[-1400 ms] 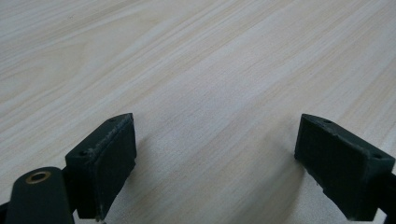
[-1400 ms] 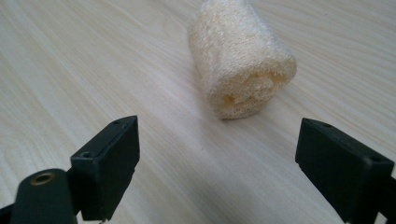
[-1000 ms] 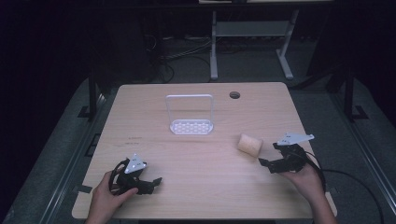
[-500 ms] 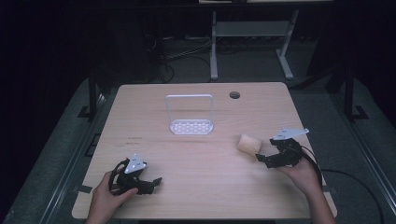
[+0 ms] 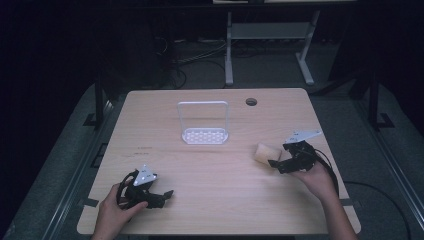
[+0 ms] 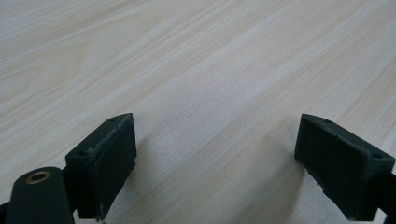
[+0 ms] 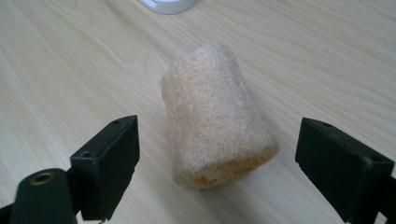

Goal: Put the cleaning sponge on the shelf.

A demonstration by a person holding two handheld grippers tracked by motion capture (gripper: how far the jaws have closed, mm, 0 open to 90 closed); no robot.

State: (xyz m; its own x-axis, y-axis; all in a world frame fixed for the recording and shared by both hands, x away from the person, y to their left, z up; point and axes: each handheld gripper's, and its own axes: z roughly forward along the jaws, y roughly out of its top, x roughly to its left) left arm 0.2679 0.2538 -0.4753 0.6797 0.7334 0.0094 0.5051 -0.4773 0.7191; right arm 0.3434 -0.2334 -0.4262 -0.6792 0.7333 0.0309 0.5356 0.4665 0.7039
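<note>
- Pale wooden table [image 5: 215, 160] in the high view: white rack [image 5: 204, 126] at centre, sponge roll [image 5: 263, 152] right of centre, just beside my right gripper [image 5: 278, 163].
- My left gripper [image 6: 215, 158], own view: jaws spread over bare wood.
- My right gripper's view: jaws spread, sponge roll between, untouched.

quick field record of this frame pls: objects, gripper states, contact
table: light wood, grommet hole at far edge
rack: white wire-frame stand with perforated base, centre-far, upright
sponge: beige loofah roll lying on its side, right of centre
right gripper: open, fingers either side of the loofah roll, not touching it
left gripper: open, nothing between fingers, low over bare table at near left
</note>
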